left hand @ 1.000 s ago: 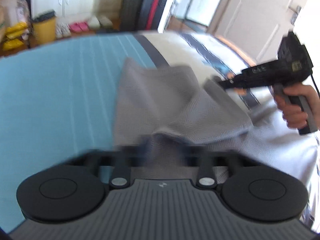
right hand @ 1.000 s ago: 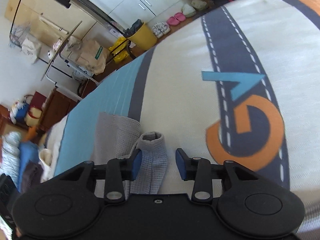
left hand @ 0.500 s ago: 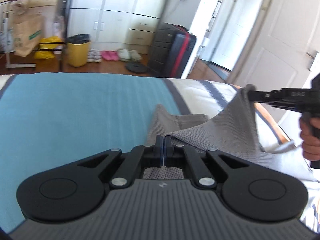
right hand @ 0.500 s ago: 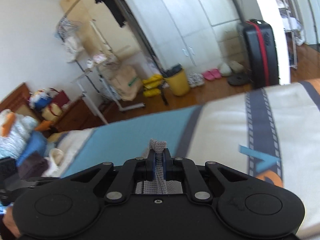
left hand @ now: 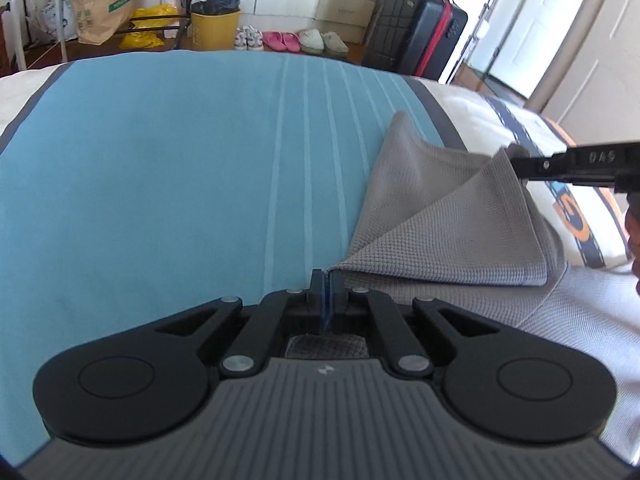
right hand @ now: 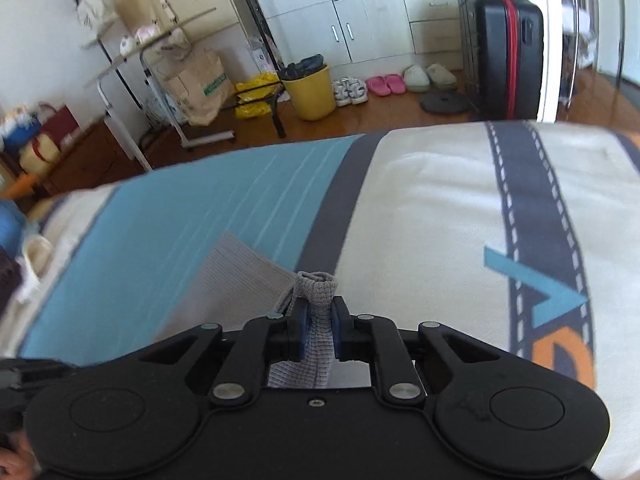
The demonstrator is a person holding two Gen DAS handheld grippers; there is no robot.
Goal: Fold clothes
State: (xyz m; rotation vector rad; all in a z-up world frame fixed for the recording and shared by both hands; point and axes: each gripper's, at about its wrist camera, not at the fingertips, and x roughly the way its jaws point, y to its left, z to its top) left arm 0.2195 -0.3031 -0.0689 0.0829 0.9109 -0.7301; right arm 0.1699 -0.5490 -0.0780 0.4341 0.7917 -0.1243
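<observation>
— Both claws were clamped on cloth, weren't they?

— Yes. Left gripper [left hand: 327, 280] had its jaws pressed together on a thin corner of the grey waffle-knit garment [left hand: 448, 236], low over the blue panel of the bedspread [left hand: 160, 184]. Right gripper [right hand: 319, 322] pinched a thicker, bunched band of the same knit, which poked up past its pads.

— Why two grips?

— My guess: holding two points kept an edge stretched between them, so a layer could be carried over and laid flat. A raised flap already sloped across the cloth beneath it, so some fold was in hand; how far along, I couldn't judge.

— Where did the garment lie?

— On the bed, straddling the dark stripe between blue and cream, its far corner flat on the blue.

— What did each camera add?

— Left wrist's view showed the lifted flap, the layers under it, and the right gripper reaching in from the side. Right wrist's view hid nearly all of that, yet showed plainly how much fabric sat between its pads.
</observation>
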